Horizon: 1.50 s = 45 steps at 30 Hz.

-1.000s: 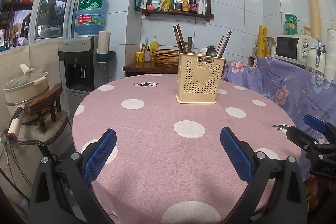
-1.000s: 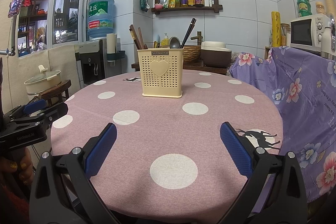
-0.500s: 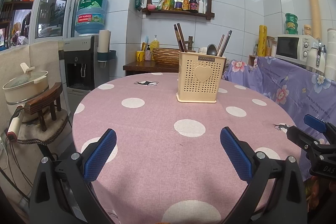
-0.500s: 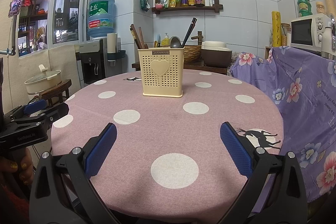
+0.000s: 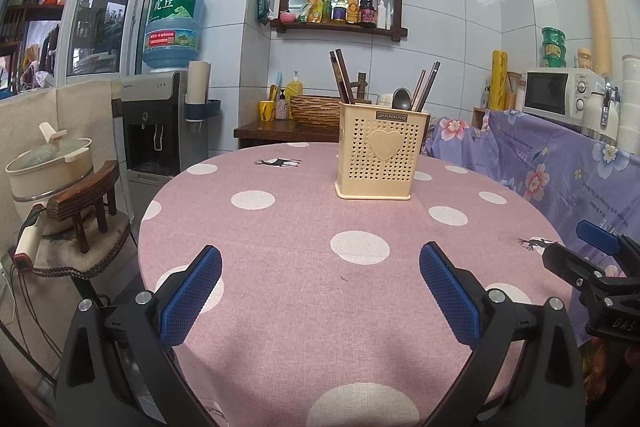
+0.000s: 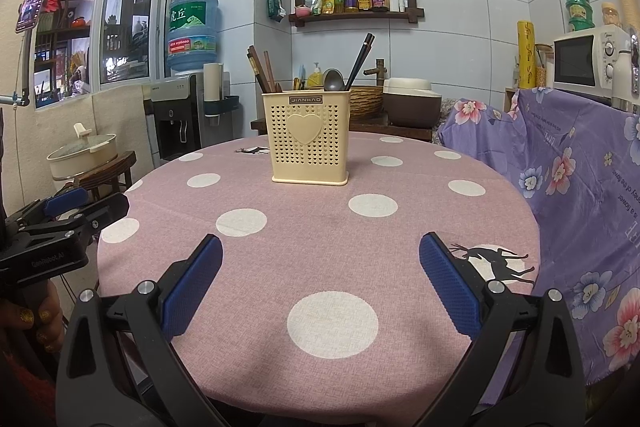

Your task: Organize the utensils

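Observation:
A cream perforated utensil holder [image 5: 381, 156] with a heart on its front stands on the far half of the round pink polka-dot table [image 5: 304, 291]; it also shows in the right wrist view [image 6: 309, 143]. It holds dark chopsticks [image 5: 340, 77] at its left, more chopsticks [image 6: 359, 61] at its right and a metal spoon [image 6: 333, 80]. My left gripper [image 5: 320, 275] is open and empty above the near table edge. My right gripper [image 6: 320, 271] is open and empty, also near the front edge. Each gripper shows at the side of the other's view.
A purple floral cloth [image 6: 576, 163] covers furniture at the right, with a microwave [image 5: 554, 95] behind. A water dispenser [image 5: 160, 123] and a pot on a wooden stool [image 5: 48, 167] stand at the left. A side table with a wicker basket [image 5: 314, 111] stands behind.
Both grippers have barely moved; the holder sits very slightly nearer in both views. Nothing was taken hold of or let go.

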Each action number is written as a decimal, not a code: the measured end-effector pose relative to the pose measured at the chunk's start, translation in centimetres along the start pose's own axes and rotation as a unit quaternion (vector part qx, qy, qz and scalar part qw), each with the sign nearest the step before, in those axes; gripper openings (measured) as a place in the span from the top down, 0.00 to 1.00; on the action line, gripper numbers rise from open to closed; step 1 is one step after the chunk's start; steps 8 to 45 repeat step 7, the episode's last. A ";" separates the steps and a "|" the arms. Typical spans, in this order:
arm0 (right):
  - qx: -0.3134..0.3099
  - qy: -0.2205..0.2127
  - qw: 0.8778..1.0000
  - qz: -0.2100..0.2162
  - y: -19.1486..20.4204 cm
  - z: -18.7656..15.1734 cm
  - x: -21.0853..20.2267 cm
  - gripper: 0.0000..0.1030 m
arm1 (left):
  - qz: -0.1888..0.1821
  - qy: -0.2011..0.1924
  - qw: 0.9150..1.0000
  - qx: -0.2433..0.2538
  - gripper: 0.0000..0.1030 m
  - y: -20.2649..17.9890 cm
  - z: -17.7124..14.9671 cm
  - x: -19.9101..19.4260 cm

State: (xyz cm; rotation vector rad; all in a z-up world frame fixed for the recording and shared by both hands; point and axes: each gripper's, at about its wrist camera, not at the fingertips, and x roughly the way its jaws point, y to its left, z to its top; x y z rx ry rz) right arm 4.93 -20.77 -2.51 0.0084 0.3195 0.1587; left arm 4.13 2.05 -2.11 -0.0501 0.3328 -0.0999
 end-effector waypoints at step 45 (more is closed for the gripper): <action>-0.001 0.001 1.000 0.001 0.2 -0.1 0.0 0.06 | 0.002 0.005 1.000 -0.002 0.05 -0.1 -0.1 0.1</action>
